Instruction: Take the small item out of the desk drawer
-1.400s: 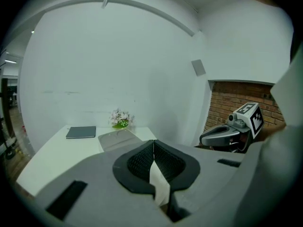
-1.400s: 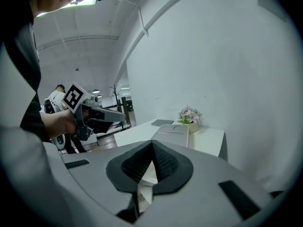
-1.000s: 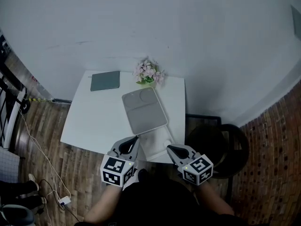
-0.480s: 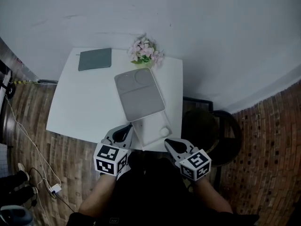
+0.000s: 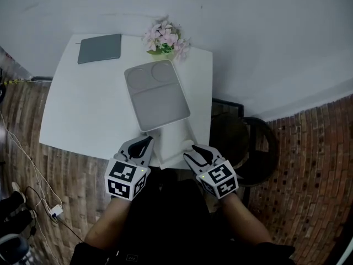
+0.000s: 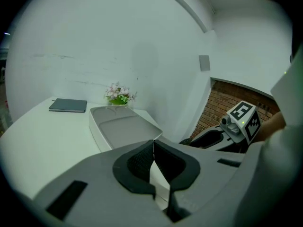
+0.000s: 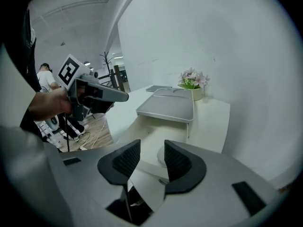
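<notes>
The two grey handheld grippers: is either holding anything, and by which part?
Nothing is held. The left gripper is shut and empty. The right gripper has just been opening its jaws; the small pale round item lies ungripped beyond them.

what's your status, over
Left claw shut, empty. Right claw just opened, poised over open drawer, small white item beyond its tips, not gripped. Grey tray on desk behind, clear of path.
</notes>
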### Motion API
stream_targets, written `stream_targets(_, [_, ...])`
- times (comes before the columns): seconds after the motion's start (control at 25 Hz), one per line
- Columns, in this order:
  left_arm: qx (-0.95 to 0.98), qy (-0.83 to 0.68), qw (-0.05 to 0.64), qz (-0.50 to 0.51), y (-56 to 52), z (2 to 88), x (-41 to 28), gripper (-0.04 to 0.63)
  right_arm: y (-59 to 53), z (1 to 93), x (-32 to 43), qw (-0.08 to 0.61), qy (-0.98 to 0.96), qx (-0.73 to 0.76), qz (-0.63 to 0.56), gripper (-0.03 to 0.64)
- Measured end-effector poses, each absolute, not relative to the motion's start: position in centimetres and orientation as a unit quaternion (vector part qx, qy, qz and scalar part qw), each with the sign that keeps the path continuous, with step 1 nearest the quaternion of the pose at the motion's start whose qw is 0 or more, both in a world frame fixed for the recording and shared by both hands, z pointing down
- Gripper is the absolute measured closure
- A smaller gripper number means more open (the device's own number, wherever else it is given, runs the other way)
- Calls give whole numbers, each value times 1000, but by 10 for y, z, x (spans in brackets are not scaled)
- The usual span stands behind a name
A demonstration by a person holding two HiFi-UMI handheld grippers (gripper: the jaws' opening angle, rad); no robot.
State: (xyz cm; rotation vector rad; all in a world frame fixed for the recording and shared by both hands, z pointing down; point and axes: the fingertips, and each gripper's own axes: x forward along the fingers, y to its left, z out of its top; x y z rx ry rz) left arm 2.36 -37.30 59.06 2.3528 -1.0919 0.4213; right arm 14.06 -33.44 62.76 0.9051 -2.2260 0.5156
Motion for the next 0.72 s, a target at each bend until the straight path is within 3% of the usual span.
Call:
stream_targets(0.2, [868,-397,255,155,-376,594,23,584,-347,649,141,383,-838,344,182,414])
stream_targets(0.72, [864,-405,270,126,-367,593,-4,584,-356,674,152,500,-781,343,149,407])
